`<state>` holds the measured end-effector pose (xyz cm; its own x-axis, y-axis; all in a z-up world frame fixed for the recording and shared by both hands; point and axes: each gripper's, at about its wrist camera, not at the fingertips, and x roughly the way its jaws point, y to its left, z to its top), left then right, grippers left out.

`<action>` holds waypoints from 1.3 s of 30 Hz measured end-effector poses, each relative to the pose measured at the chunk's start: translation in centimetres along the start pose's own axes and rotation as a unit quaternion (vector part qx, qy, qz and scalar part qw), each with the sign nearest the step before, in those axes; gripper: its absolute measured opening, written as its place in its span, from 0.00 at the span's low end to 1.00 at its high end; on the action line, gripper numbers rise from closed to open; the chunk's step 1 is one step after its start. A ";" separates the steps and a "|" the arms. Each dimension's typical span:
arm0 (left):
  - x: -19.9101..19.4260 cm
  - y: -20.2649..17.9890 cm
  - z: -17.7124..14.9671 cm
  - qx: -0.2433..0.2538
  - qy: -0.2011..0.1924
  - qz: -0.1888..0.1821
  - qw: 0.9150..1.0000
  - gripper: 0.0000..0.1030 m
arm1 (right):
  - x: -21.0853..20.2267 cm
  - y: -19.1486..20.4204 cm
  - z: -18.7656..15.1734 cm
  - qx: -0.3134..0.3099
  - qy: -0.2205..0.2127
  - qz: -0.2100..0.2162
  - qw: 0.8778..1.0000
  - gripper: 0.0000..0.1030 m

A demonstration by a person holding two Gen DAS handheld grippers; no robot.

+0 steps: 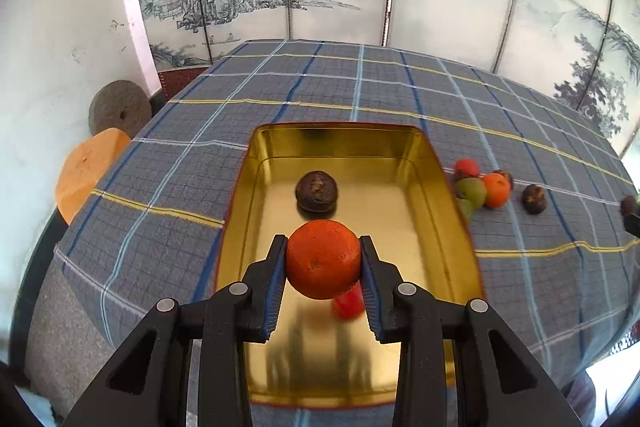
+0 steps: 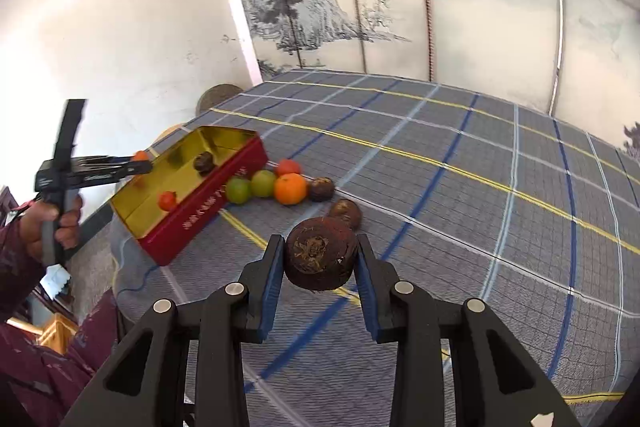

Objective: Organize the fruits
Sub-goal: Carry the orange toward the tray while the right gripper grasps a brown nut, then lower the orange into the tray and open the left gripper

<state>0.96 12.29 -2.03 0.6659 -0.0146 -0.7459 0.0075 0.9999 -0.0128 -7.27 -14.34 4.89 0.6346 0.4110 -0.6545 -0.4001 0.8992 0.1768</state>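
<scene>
Left wrist view shows the left gripper [image 1: 323, 259] clamped on an orange [image 1: 323, 258] above the gold tin [image 1: 452, 211]; only the right wrist view shows the right gripper [image 2: 320, 261] clamped on a brown fruit [image 2: 320, 254] over the checked cloth [image 2: 480, 211].

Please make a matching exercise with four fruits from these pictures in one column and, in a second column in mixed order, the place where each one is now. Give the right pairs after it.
Things:
1. orange fruit
2. dark brown fruit
3. small red fruit
4. two green fruits

Places:
A. on the tablecloth beside the red wall of the tin
B. between the fingers of the right gripper
C. lying inside the tin
D. between the fingers of the left gripper, above the tin

Pairs: 1-D, 2-B, 3-C, 4-A
</scene>
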 end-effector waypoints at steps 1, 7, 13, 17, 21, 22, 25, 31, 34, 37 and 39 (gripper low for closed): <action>0.3 0.2 0.2 0.002 0.002 -0.001 1.000 0.35 | -0.1 0.4 0.1 -0.002 -0.001 0.003 1.000 0.31; 2.2 0.5 1.1 0.027 0.002 0.014 1.000 0.35 | -0.2 2.3 0.7 -0.010 -0.002 0.019 1.000 0.31; 4.0 0.9 2.1 0.041 0.008 0.026 0.999 0.35 | 0.2 3.3 1.0 -0.018 0.005 0.022 1.000 0.31; 4.7 1.1 2.5 0.042 0.010 0.027 0.999 0.36 | 0.4 3.8 1.1 -0.021 0.009 0.023 0.999 0.31; 5.2 0.8 3.1 0.050 0.011 0.023 0.998 0.36 | 0.6 4.3 1.2 -0.026 0.013 0.026 0.999 0.31; 5.2 0.7 3.3 0.051 0.010 0.021 0.998 0.36 | 0.7 4.5 1.3 -0.028 0.014 0.026 0.999 0.31; 5.3 -0.2 3.9 0.060 0.008 0.010 0.998 0.36 | 0.9 4.9 1.3 -0.031 0.017 0.028 0.999 0.31; 6.3 -2.4 4.9 0.087 0.016 0.004 0.996 0.36 | 1.0 5.7 1.2 -0.035 0.022 0.029 0.999 0.31; 6.6 -2.9 5.1 0.092 0.018 0.007 0.996 0.36 | 1.0 5.9 1.1 -0.039 0.023 0.028 0.999 0.31; 6.6 -3.0 5.2 0.091 0.021 0.008 0.996 0.36 | 1.2 6.3 1.1 -0.043 0.025 0.030 0.998 0.31; 6.7 -3.0 5.1 0.088 0.023 0.010 0.996 0.36 | 1.2 6.4 1.0 -0.044 0.026 0.032 0.998 0.31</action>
<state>9.23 9.21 -3.54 0.6320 0.0088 -0.7749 0.1283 0.9850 0.1158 -8.41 -7.89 5.98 0.5714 0.4560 -0.6824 -0.4959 0.8543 0.1556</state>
